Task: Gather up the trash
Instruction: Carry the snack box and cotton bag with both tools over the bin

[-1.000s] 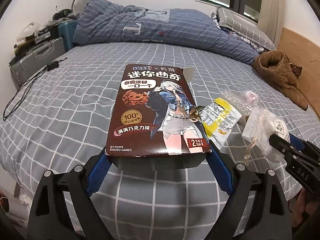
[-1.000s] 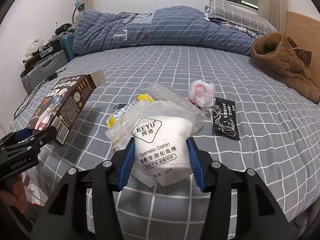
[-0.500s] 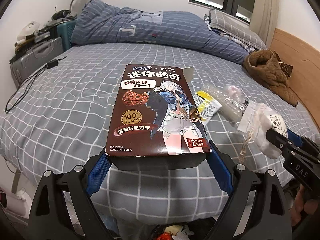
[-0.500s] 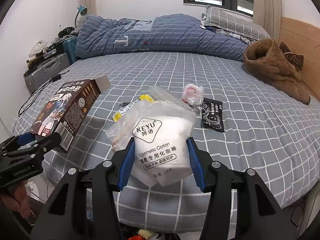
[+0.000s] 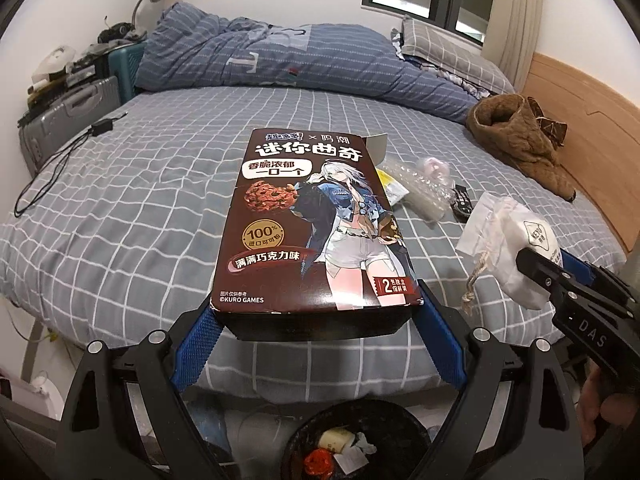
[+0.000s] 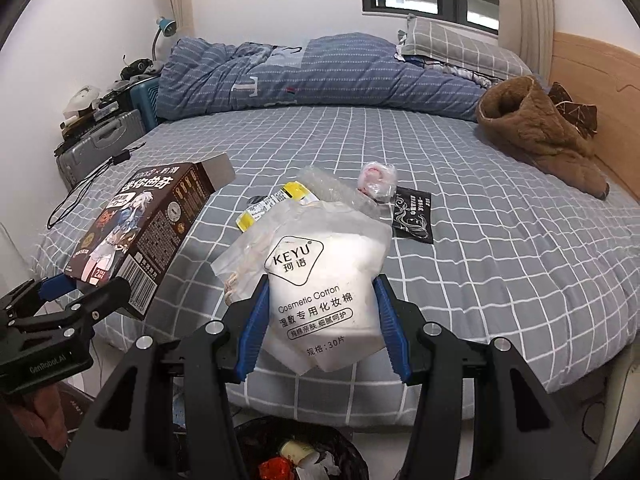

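A bedroom: a bed (image 5: 120,216) in a grey checked sheet fills the view ahead of both tongs. The left tongs (image 5: 316,330) pinch a brown cookie box (image 5: 316,232) by its near end, held level above the bed's edge. The right tongs (image 6: 320,320) pinch a white cotton-pad bag (image 6: 320,276). Beyond the right tongs lie a yellow wrapper (image 6: 276,204), clear plastic (image 6: 336,188), a pink wad (image 6: 378,178) and a black sachet (image 6: 414,216). A black bin (image 5: 352,440) with rubbish sits below both tongs.
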